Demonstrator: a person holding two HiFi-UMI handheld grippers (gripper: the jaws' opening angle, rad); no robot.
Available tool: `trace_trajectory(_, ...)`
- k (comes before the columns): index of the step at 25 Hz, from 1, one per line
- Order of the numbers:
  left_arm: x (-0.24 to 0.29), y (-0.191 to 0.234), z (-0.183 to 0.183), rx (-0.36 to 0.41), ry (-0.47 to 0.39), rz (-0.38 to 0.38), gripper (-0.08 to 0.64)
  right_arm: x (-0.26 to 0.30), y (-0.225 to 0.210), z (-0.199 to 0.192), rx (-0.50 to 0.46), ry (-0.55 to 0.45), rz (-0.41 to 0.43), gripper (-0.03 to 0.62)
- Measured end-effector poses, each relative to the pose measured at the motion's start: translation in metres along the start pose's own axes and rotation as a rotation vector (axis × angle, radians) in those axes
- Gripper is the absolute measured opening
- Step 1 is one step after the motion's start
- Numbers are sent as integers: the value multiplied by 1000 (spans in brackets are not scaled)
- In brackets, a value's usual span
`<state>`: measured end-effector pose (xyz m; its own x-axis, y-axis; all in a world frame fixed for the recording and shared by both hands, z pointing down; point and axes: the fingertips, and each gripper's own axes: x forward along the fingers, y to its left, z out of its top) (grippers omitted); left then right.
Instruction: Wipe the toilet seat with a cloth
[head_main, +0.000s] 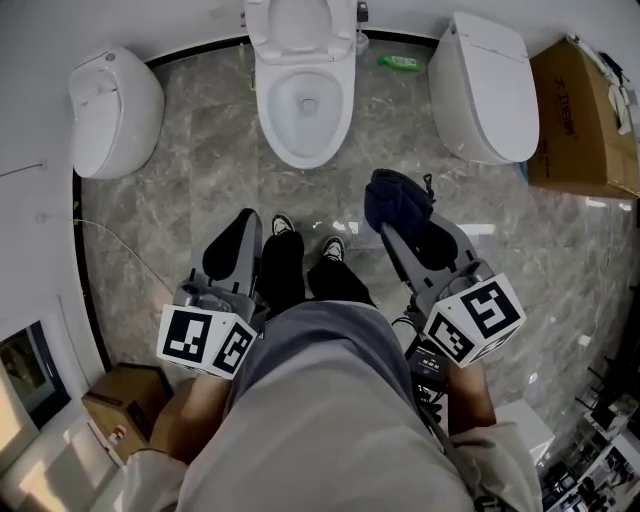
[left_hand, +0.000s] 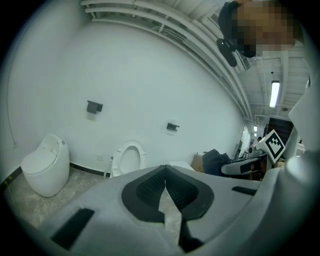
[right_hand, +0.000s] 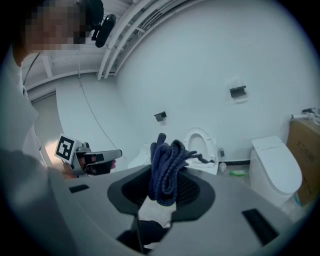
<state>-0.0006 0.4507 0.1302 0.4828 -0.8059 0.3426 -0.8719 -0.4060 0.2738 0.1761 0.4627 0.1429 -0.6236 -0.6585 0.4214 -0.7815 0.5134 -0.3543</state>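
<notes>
- The grey marble floor (head_main: 190, 190) runs from under me to a white wall (left_hand: 150, 75).
- Three white toilets stand along that wall. The middle toilet (head_main: 300, 100) is straight ahead of my shoes (head_main: 283, 225) and well apart from them. Its seat (head_main: 300, 25) looks tipped up at the back, above the open bowl. The left toilet (head_main: 115, 110) and the right toilet (head_main: 485, 85) have their lids down.
- A cardboard box (head_main: 585, 120) sits just beside the right toilet. A smaller box (head_main: 125, 400) lies on the floor by my left elbow.
- My right gripper (head_main: 400, 225) is clamped on the cloth (right_hand: 167, 170). It hangs over the floor to the right of my legs, short of the toilets.
- My left gripper (head_main: 243, 218) has its jaws closed tip to tip with nothing between them. It hovers over the floor to the left of my legs.
- The cloth is dark blue and bunched, and stands up out of the right jaws. It is well apart from the seat and touches no toilet.
- A green bottle (head_main: 402, 63) lies on the floor near the wall, between the middle and right toilets.
</notes>
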Motion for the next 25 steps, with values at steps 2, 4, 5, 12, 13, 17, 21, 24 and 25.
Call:
trace_trajectory(2, 10, 8, 3, 6, 4, -6, 8, 12, -4, 3, 4, 14, 4, 103)
trace_trajectory(4, 24, 20, 7, 6, 7, -19, 8, 28, -8, 7, 10, 26, 0, 103)
trace_trajectory(5, 33, 28, 10, 5, 7, -26, 8, 37, -11, 10, 12, 31, -4, 103)
trace_trajectory(12, 118, 82, 56, 34, 13, -114, 8, 111, -40, 61, -1, 38, -51, 103)
trace_trajectory(13, 130, 90, 65, 40, 16, -125, 8, 123, -45, 70, 1, 36, -60, 103)
trace_trajectory(17, 169, 131, 96, 34, 34, -157, 8, 171, -51, 103, 34, 32, -88, 103)
trace_trajectory(21, 208, 171, 122, 16, 58, -193, 8, 225, -59, 137, 52, 6, -106, 103)
trace_trajectory(24, 229, 194, 131, 12, 78, -223, 8, 260, -64, 152, 80, 1, -123, 103)
trace_trajectory(25, 235, 201, 133, 9, 83, -228, 8, 271, -65, 156, 94, 2, -126, 103)
